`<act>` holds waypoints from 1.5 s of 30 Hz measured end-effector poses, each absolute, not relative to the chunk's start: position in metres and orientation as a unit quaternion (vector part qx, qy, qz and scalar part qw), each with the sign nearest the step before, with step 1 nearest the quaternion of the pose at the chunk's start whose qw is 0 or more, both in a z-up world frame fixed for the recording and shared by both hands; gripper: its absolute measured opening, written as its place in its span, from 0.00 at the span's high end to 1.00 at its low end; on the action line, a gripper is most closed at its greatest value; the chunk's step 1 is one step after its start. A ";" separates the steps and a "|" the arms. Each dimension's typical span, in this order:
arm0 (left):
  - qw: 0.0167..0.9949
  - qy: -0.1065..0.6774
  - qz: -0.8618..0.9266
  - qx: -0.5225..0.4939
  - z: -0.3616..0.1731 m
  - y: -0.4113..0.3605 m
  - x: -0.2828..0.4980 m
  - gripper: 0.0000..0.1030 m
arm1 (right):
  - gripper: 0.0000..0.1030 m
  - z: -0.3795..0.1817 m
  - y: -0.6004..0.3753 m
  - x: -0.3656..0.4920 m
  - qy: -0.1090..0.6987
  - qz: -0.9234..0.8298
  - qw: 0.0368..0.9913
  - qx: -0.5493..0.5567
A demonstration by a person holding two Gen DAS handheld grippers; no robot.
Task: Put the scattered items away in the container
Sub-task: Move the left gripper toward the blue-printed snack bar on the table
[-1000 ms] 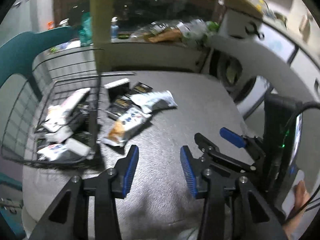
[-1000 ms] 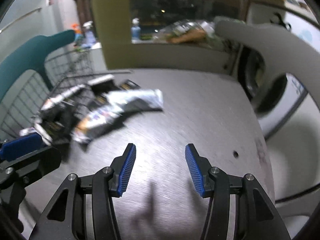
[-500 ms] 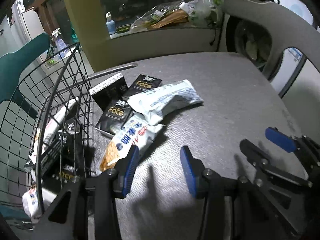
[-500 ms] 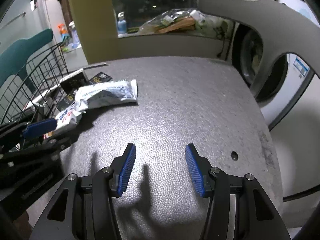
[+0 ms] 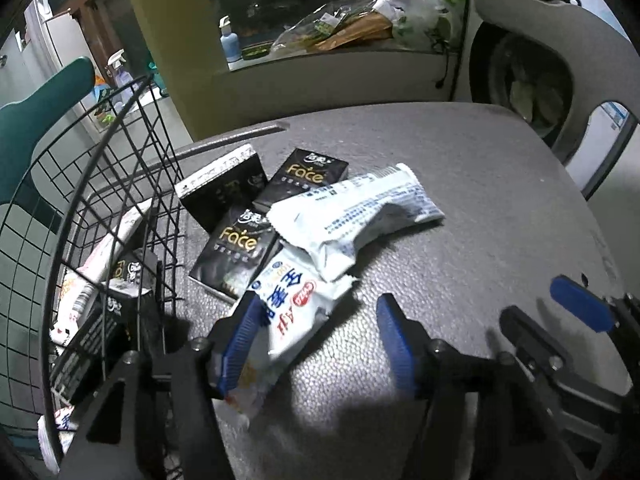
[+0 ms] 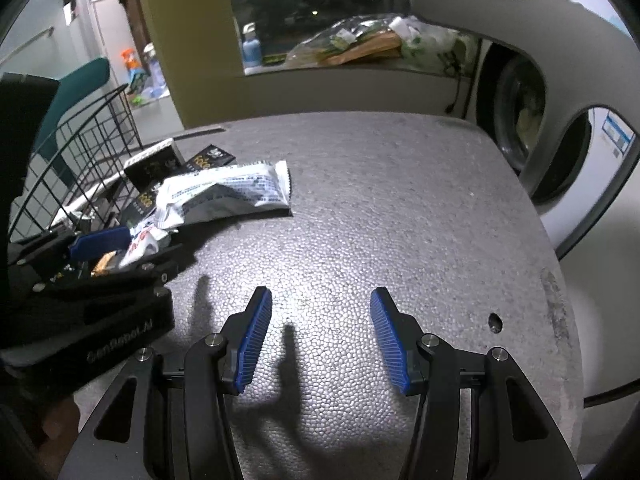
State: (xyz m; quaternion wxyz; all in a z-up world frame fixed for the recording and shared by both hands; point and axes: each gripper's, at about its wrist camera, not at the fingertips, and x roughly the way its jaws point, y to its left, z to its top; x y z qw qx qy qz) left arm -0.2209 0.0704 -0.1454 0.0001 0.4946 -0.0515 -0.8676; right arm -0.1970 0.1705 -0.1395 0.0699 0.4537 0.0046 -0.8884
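Fingers (image 5: 244,332) of left gripper (image 5: 320,344) opening around snack packet (image 5: 288,304).

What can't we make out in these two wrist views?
- Wire basket contents: left wrist view, mesh and dim light hide most packs; the frame edge cuts off its lower part.
- Near end of the snack packet: the left gripper, jaws opening around it, covers one side; contact unclear.
- Same packet in the right wrist view: left gripper body hides most.
- Black boxes: partly under the white pouch.
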 end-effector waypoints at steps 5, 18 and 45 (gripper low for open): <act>0.014 -0.064 -0.867 0.495 -0.148 0.075 -0.222 0.45 | 0.50 -0.138 0.176 -0.196 -0.004 -0.890 0.071 0.451; 0.003 -0.067 -0.880 0.471 -0.122 0.099 -0.207 0.72 | 0.50 -0.127 0.185 -0.190 -0.014 -0.895 0.075 0.439; -0.019 -0.045 -0.870 0.490 -0.135 0.096 -0.207 0.28 | 0.50 -0.132 0.202 -0.192 -0.046 -0.891 0.064 0.448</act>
